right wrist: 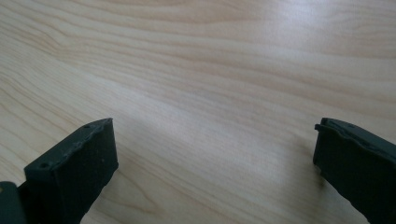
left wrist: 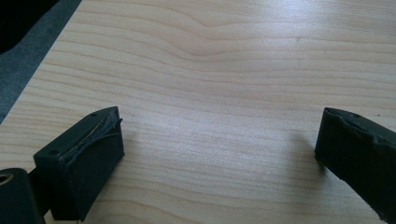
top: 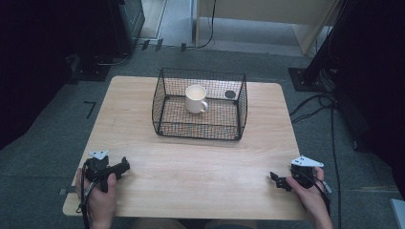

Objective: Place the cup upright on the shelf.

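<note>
1. The left hand-held gripper (top: 125,167) sits low over the near-left corner of the worktop (top: 200,162), its jaws spread wide with bare wood between them — nothing held.
2. The right hand-held gripper (top: 275,178) rests near the near-right corner, jaws just as wide apart and empty, pointing inward toward the left.
3. Both hands grip their tools from the near edge, cables trailing back.
4. Well beyond them, toward the far middle of the worktop, stands a black wire basket (top: 165,112).
5. Inside it a white mug (top: 195,98) stands upright, handle turned to the right — a small dark round thing (top: 230,94) lies beside it near the back wall.
</note>
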